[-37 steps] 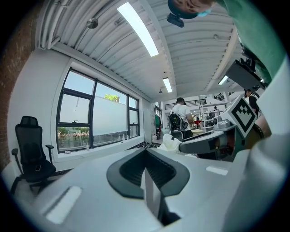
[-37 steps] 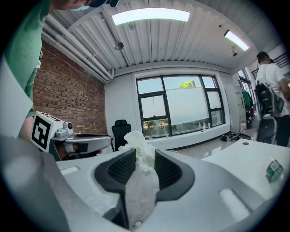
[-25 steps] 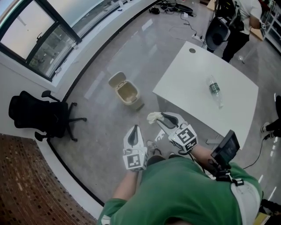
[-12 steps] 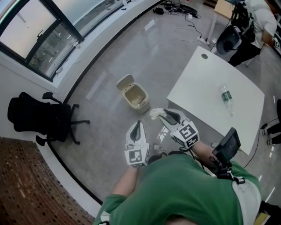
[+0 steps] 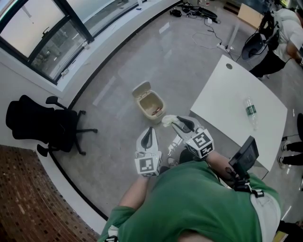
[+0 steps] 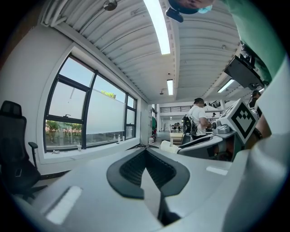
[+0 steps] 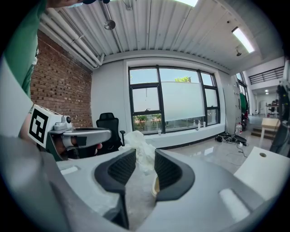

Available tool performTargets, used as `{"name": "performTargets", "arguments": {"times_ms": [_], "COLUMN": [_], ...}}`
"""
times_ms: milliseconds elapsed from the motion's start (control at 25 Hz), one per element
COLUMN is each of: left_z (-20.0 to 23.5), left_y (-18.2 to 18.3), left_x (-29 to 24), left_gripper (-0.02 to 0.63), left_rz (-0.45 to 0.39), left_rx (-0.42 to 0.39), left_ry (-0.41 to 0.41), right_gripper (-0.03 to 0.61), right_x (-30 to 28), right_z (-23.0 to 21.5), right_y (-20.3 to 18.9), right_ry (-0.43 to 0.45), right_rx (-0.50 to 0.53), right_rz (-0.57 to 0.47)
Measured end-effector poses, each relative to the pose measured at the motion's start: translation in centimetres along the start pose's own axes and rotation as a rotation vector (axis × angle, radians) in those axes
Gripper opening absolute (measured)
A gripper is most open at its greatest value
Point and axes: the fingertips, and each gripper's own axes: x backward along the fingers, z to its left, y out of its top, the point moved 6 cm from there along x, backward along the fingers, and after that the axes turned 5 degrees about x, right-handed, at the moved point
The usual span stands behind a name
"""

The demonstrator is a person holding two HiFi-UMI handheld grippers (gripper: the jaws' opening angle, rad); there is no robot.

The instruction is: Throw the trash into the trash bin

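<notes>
A small beige trash bin stands on the grey floor with its lid flipped up and some rubbish inside. My right gripper is shut on a crumpled white paper wad, held just short of the bin's near right side. In the right gripper view the wad bulges out between the jaws of the right gripper. My left gripper hovers beside it, nearer the person. Its jaws meet with nothing between them in the left gripper view, where the wad shows at the right.
A white table with a plastic bottle lying on it stands to the right of the bin. A black office chair is at the left by the window wall. A person and floor cables are far off at the top.
Both grippers have moved forward toward the bin together with the person. The bin now sits much closer to the paper wad. The grip on the wad is unchanged.
</notes>
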Motion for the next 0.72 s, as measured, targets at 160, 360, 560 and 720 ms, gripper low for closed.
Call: {"name": "performTargets", "arguments": {"times_ms": [160, 360, 560, 720], "left_z": [1.3, 2.9, 5.0, 6.6], "left_y": [-0.2, -0.8, -0.3, 0.4], "left_x": [-0.9, -2.3, -4.2, -6.5], "left_gripper": [0.006, 0.006, 0.006, 0.006], "left_rz": [-0.012, -0.001, 0.013, 0.02], "left_rx": [0.017, 0.005, -0.002, -0.023], "left_ry": [0.017, 0.052, 0.088, 0.101], "right_gripper": [0.133, 0.133, 0.133, 0.133], "right_x": [-1.5, -3.8, -7.1, -9.9], "right_z": [-0.6, -1.4, -2.5, -4.1], "right_y": [0.6, 0.7, 1.4, 2.3], "right_ry": [0.006, 0.033, 0.064, 0.084], "right_rx": [0.006, 0.011, 0.009, 0.01], "right_rz": [0.009, 0.02, 0.012, 0.009]}}
